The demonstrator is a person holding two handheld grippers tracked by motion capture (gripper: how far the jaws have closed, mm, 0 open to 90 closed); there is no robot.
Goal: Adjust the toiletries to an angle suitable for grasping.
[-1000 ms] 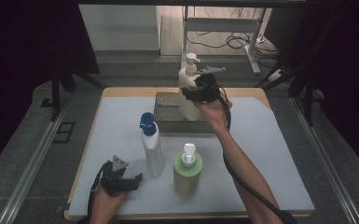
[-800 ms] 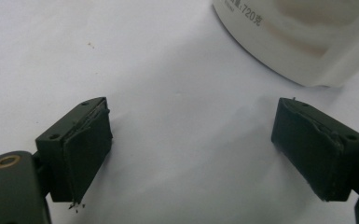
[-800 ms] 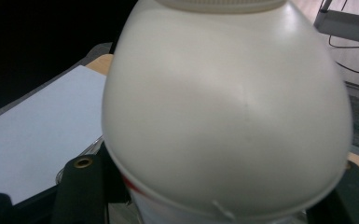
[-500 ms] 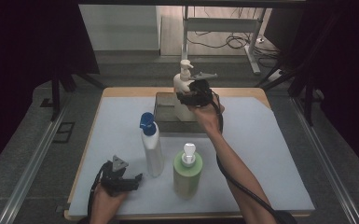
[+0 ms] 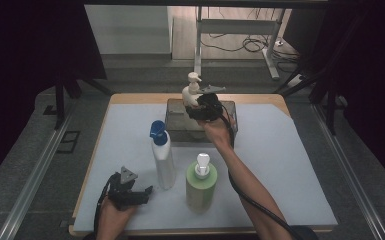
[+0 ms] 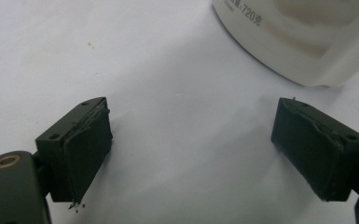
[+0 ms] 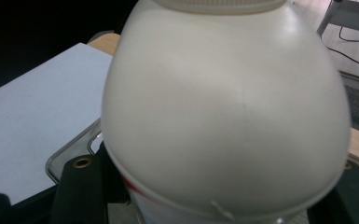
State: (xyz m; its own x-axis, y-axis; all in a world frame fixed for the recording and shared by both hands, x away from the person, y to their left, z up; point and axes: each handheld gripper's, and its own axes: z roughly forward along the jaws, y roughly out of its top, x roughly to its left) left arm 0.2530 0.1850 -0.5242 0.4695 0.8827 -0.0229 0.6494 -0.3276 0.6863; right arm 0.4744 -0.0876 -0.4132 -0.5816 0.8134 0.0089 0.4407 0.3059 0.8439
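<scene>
Pump bottle [image 5: 192,92], white and round-shouldered, sits in the grip of the right gripper [image 5: 203,107] at the far side of the table, over a clear plastic bin [image 5: 177,126]. In the right gripper view the bottle's pale dome [image 7: 224,107] looms close, with the black jaws closed against its lower body on either side; a thin red line marks the seam below the shoulder. Whether the bottle's base touches the bin floor I cannot tell (its lower half is hidden behind the gripper and hand). The bin's transparent rim [image 7: 70,151] shows just below and left of the bottle, and whatever else lies inside is not clear.

Nearer the person, a tall white bottle with a blue cap [image 5: 162,155] stands upright on the pale mat [image 5: 280,165], and just beside it a green bottle with a white pump [image 5: 201,182] stands upright too, the two close but apart.

At the front left corner the left gripper [image 5: 141,192] rests low on the mat, held in the person's hand. Its jaws stand wide apart with nothing between them, and the rounded base of the white bottle [image 6: 303,42] (printed "720") lies just past the far jaw.
</scene>
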